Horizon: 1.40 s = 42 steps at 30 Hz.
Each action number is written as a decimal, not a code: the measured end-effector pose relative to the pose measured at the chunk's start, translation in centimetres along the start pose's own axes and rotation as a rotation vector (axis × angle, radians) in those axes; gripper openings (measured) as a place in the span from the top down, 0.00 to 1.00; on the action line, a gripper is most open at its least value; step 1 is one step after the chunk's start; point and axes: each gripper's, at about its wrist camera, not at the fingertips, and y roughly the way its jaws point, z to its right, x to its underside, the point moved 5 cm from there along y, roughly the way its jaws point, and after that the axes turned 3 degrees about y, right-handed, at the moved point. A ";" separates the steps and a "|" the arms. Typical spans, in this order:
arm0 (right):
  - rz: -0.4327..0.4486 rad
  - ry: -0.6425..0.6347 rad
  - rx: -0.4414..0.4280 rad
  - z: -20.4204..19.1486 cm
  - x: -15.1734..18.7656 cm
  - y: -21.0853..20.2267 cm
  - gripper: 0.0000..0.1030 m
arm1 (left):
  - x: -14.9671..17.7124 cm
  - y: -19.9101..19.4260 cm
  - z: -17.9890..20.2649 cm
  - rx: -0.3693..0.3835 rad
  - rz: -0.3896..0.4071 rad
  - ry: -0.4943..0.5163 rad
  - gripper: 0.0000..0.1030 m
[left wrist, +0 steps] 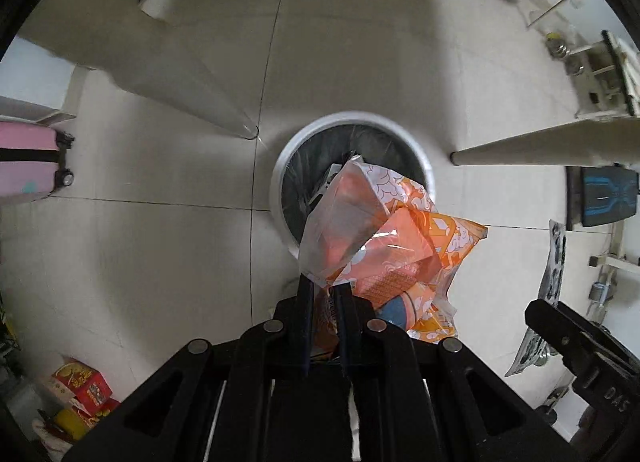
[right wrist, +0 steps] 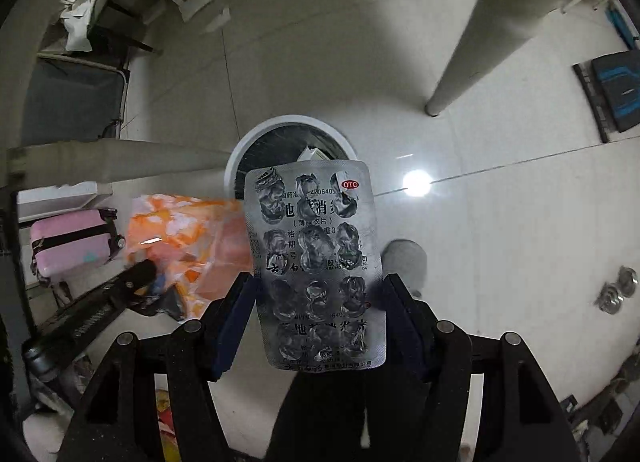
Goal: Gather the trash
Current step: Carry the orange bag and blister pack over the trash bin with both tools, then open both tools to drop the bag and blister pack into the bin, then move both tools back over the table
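My left gripper (left wrist: 325,286) is shut on an orange and white plastic snack bag (left wrist: 384,238) and holds it above the near rim of a round white trash bin (left wrist: 280,166) with a dark liner. My right gripper (right wrist: 316,282) is shut on a silver blister pill pack (right wrist: 316,258), gripped by its two long edges, held upright above the floor just in front of the same bin (right wrist: 240,154). The orange bag (right wrist: 188,238) and the left gripper's body also show at the left of the right wrist view. The right gripper's body shows at the lower right of the left wrist view.
Pale table legs (left wrist: 192,82) (right wrist: 468,62) stand on either side of the bin. A pink suitcase (left wrist: 24,162) is at the left. Red boxes (left wrist: 80,386) lie at the lower left. A dark blue scale (right wrist: 616,90) lies at the right. A grey slipper (right wrist: 404,258) is near the bin.
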 end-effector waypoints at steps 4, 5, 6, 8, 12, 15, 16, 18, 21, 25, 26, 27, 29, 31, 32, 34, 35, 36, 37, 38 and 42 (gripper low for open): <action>-0.016 0.014 -0.029 0.9 -2.6 7.2 0.35 | -1.7 6.1 -0.7 -0.008 -0.032 -0.011 0.92; -0.020 0.016 -0.037 1.0 -3.0 8.4 0.34 | -2.2 7.4 -0.8 -0.007 -0.039 -0.013 0.92; -0.027 0.023 -0.045 1.3 -3.7 10.3 0.34 | -2.6 8.6 -0.9 -0.004 -0.048 -0.017 0.92; -0.047 0.025 -0.064 1.5 -4.6 12.7 0.34 | -3.5 10.4 -1.2 -0.002 -0.047 -0.028 0.92; -0.068 0.026 -0.075 2.2 -5.4 16.7 0.35 | -3.9 12.2 -1.6 0.022 -0.056 -0.039 0.87; -0.097 0.024 -0.097 2.1 -5.5 18.7 0.34 | -3.9 12.1 -2.2 0.021 -0.052 -0.048 0.82; -0.097 0.019 -0.101 2.1 -5.4 19.0 0.34 | -3.7 11.8 -2.3 0.013 -0.041 -0.047 0.68; -0.101 -0.007 -0.112 1.9 -5.6 19.6 0.34 | -3.5 11.1 -2.8 0.005 -0.018 -0.057 0.28; -0.107 -0.037 -0.121 1.0 -5.4 20.0 0.32 | -2.8 10.1 -3.4 -0.007 -0.003 -0.072 0.14; -0.084 -0.084 -0.089 0.1 -5.1 19.6 0.02 | -2.0 8.1 -3.5 -0.037 0.024 -0.072 0.12; -0.081 -0.089 -0.078 0.0 -5.1 19.4 0.02 | -2.3 7.7 -3.9 -0.042 0.029 -0.069 0.10; -0.072 -0.094 -0.064 0.0 -5.0 19.1 0.02 | -2.2 7.0 -4.1 -0.050 0.037 -0.066 0.09; -0.056 -0.108 -0.032 -0.2 -4.7 18.1 0.01 | -1.3 6.1 -5.0 -0.063 0.049 -0.061 0.09; -0.036 -0.124 0.005 -0.3 -4.3 16.7 0.01 | -0.8 4.7 -5.3 -0.073 0.059 -0.055 0.09; -0.028 -0.134 0.027 -0.6 -4.1 16.0 0.01 | -0.3 3.7 -5.2 -0.082 0.064 -0.050 0.09; -0.013 -0.153 0.050 -1.1 -3.6 14.3 0.01 | 0.5 2.1 -5.0 -0.089 0.073 -0.043 0.09; -0.011 -0.160 0.056 -1.3 -3.4 13.5 0.01 | 0.7 1.3 -4.9 -0.095 0.073 -0.039 0.09; -0.003 -0.168 0.067 -1.6 -3.0 12.2 0.01 | 1.2 0.3 -4.8 -0.100 0.075 -0.038 0.09; 0.003 -0.174 0.072 -1.7 -2.6 11.3 0.01 | 1.4 -0.5 -4.6 -0.100 0.077 -0.034 0.09; 0.008 -0.180 0.078 -1.8 -2.3 10.2 0.01 | 1.9 -1.2 -4.3 -0.104 0.078 -0.030 0.09; 0.046 -0.188 0.091 -2.5 -0.5 4.4 0.01 | 4.2 -5.7 -3.8 -0.103 0.098 -0.020 0.09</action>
